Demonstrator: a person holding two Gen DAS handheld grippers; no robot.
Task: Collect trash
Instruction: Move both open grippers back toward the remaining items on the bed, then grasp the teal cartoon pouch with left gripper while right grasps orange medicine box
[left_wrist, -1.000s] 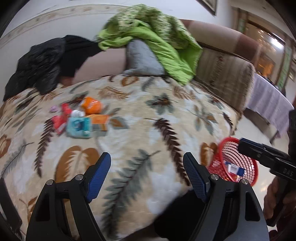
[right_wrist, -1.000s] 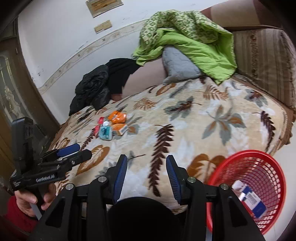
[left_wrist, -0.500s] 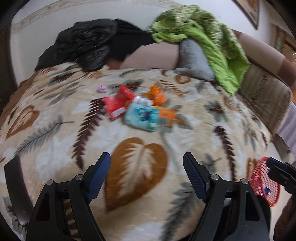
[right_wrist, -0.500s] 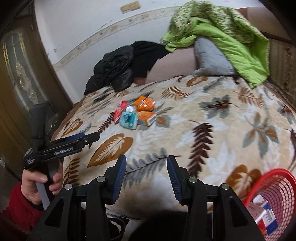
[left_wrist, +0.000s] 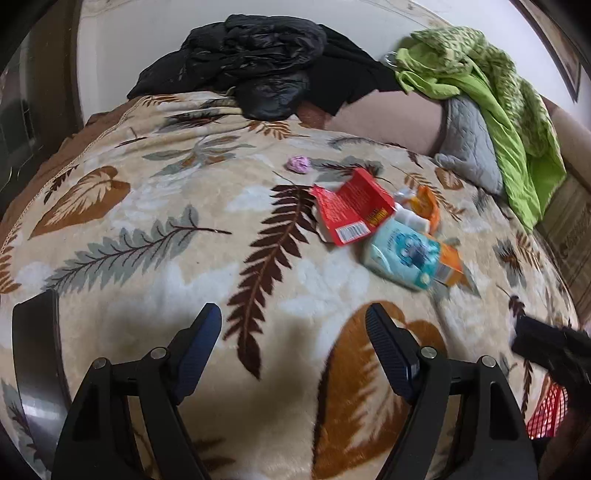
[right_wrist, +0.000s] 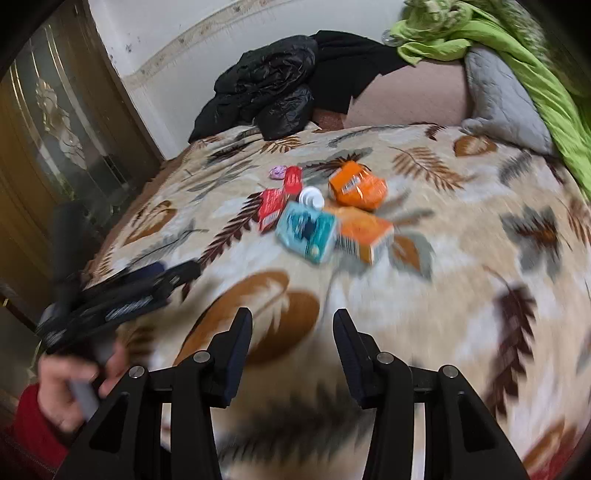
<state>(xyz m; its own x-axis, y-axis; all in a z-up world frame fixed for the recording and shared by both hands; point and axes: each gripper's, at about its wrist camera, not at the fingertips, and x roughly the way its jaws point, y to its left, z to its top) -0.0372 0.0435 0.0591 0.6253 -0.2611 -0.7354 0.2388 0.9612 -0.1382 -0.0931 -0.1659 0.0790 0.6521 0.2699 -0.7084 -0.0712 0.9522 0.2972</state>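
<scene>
Both jaws stand apart with nothing between them: the left gripper (left_wrist: 293, 326) is spread wide over the leaf-patterned blanket (left_wrist: 155, 236), and the right gripper (right_wrist: 292, 332) is open somewhat narrower above the same cover. The trash sits in one cluster past mid-bed: a red carton (left_wrist: 352, 210) unfolded flat, a teal pack (left_wrist: 400, 256) touching its lower corner, an orange box (right_wrist: 364, 232) pressed against the teal pack's far side, an orange pouch (right_wrist: 356, 188) just behind, a white cap (right_wrist: 311, 196) among them, and a small pink wad (left_wrist: 298, 163) lying apart toward the headboard. A broad stretch of bare blanket lies between each gripper and the cluster. At the bed's far edge a black jacket (left_wrist: 255, 70) is heaped against the wall, with a grey pillow (left_wrist: 469, 147) and green quilt (left_wrist: 491, 92) at the other corner; a wooden door (right_wrist: 48, 147) stands close beside the bed's left side. Only a sliver of the red basket (left_wrist: 546, 413) shows at the lower right of the left wrist view, behind the other gripper's dark body. Compared with half a second ago, both cameras have come closer to the cluster, which now looms larger, and the basket has dropped out of the right wrist view entirely; that view is smeared by motion.
</scene>
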